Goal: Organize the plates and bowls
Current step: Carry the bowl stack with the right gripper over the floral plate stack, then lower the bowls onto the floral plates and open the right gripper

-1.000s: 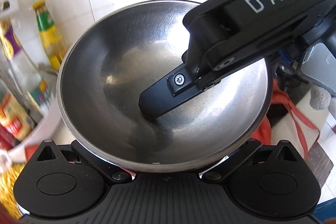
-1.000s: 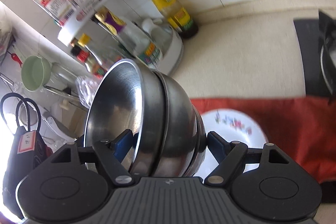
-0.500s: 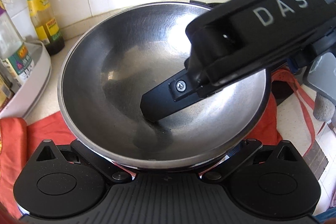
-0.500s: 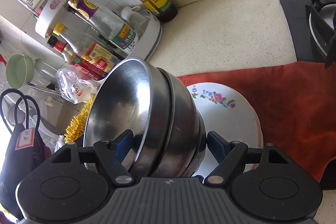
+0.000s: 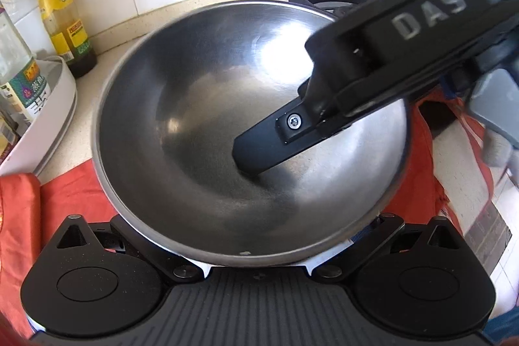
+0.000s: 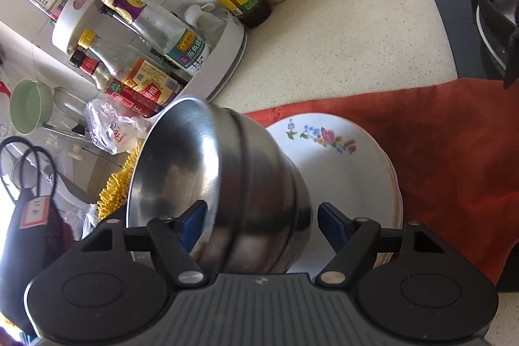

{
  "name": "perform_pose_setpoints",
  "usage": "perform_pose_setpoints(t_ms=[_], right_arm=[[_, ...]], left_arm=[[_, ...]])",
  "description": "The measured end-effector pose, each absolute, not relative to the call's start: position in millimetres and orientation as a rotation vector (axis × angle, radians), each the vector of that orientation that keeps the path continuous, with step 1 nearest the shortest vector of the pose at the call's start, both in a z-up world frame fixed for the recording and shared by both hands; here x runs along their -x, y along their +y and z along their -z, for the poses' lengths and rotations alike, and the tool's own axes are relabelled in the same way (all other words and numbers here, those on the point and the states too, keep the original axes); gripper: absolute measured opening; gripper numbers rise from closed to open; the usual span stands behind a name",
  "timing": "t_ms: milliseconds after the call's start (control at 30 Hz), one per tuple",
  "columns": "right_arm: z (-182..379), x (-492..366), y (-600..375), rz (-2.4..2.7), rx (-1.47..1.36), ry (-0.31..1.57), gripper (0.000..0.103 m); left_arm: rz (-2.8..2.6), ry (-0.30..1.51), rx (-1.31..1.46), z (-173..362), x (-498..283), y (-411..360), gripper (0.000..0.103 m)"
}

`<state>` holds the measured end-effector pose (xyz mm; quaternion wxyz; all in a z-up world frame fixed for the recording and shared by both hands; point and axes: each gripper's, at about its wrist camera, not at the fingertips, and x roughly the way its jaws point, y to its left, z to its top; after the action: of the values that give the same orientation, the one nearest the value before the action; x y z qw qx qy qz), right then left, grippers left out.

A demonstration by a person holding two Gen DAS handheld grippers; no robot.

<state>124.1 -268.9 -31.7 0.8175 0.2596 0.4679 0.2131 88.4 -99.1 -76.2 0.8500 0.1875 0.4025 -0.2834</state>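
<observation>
Mid-stack: right claw [image 6: 256,226] clamped on bowls [image 6: 227,184], one finger inside, one outside, tilted over plates [image 6: 350,171] on red cloth [image 6: 454,135]. Next: level, lower onto plates, release. Left claw [image 5: 256,265] tips hidden under bowls; grip can't tell. Bench contact not visible.

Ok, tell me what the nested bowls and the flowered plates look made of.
Nested bowls: apparently stainless steel, brushed grey finish with mirror-like glare.
Flowered plates: likely glazed ceramic or porcelain, glossy white, printed flower sprig; melamine cannot be ruled out.
</observation>
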Motion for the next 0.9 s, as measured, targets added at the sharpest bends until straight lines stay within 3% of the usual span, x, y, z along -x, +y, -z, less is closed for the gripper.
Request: perform_pose_setpoints(t_ms=[900], right_arm=[[-20.4, -26.1, -290.7, -0.316, -0.398, 0.743, 0.075]], left_arm=[[0.425, 0.819, -0.01, 29.9, -38.0, -44.0, 0.103]])
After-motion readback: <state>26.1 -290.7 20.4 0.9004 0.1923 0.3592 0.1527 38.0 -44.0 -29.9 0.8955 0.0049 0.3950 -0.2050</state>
